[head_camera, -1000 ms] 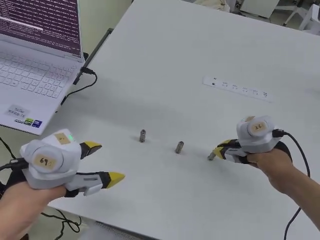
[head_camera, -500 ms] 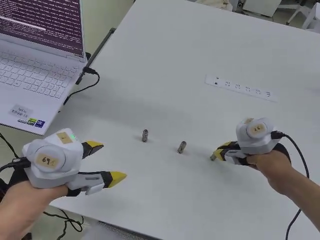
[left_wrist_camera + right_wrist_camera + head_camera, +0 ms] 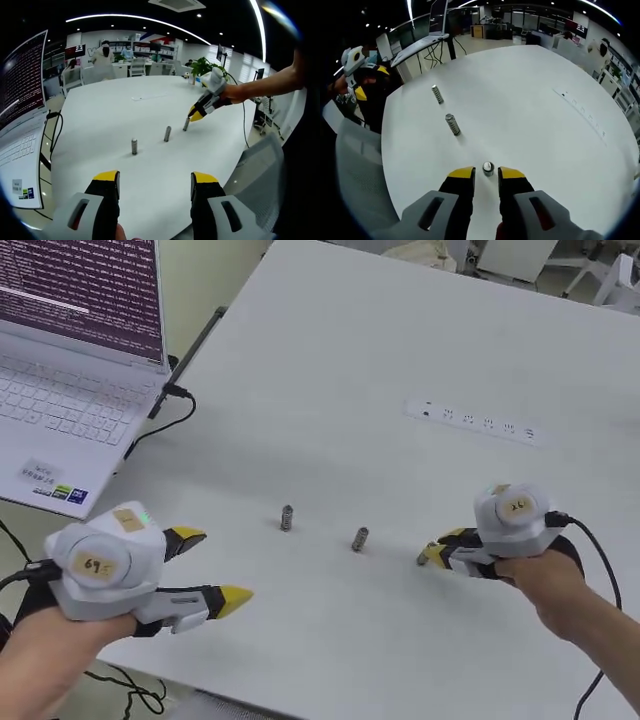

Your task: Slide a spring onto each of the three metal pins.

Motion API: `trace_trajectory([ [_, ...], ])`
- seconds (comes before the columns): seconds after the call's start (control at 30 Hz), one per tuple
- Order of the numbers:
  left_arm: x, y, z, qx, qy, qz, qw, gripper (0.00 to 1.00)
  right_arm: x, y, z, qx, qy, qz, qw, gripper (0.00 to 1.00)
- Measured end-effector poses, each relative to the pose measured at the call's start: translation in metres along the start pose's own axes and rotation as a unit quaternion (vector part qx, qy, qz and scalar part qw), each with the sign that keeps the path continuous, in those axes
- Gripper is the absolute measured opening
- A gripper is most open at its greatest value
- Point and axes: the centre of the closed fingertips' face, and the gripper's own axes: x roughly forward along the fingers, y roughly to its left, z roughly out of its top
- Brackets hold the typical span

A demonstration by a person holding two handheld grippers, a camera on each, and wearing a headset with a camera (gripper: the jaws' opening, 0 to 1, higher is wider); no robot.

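Three small coiled pieces stand upright in a row on the white surface [image 3: 350, 390], each looking like a spring seated over a pin. In the head view the first spring [image 3: 287, 518] is just at 7 o'clock of centre. The middle spring [image 3: 360, 538] is a little toward 5 o'clock, and the third spring [image 3: 488, 168] is farther out at 4 o'clock. The right claw [image 3: 433, 551] has its yellow tips on either side of that third one. The gap between the jaws is narrow, and in the right gripper view a sliver of surface shows on each side of the coil, so the claw seems to be bracketing it, not pinching. How far down the third spring sits is too small to tell.

The left claw [image 3: 212, 564] hangs at 8 o'clock, spread wide and empty, well apart from the row. A laptop [image 3: 70, 390] lies at 10 o'clock and a power strip [image 3: 470, 421] at 2 o'clock.

These parts look light and slick — bare metal, free-standing, easy to topple with a sideways nudge. A spring gives along its length and can squirt out of a hard pinch. It is best taken across the coil at mid-height with gentle pressure — and lowered straight down.
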Motion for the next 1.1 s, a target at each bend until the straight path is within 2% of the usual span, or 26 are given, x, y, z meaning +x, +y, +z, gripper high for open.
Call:
trace_trajectory([
  [0.3, 0.003, -0.004, 0.001, 0.000, -0.005, -0.004, 1.0000, 0.52, -0.019, 0.002, -0.007, 0.022, -0.025, -0.020, 0.9992, 0.22],
  [0.63, 0.006, -0.011, 0.001, 0.005, -0.006, -0.013, 0.9999, 0.52, -0.036, 0.013, -0.013, 0.037, -0.050, -0.027, 0.9977, 0.26],
  [1.1, 0.007, -0.016, 0.009, 0.005, -0.013, -0.013, 0.9998, 0.52, -0.066, 0.027, -0.017, 0.064, -0.090, -0.046, 0.9928, 0.31],
])
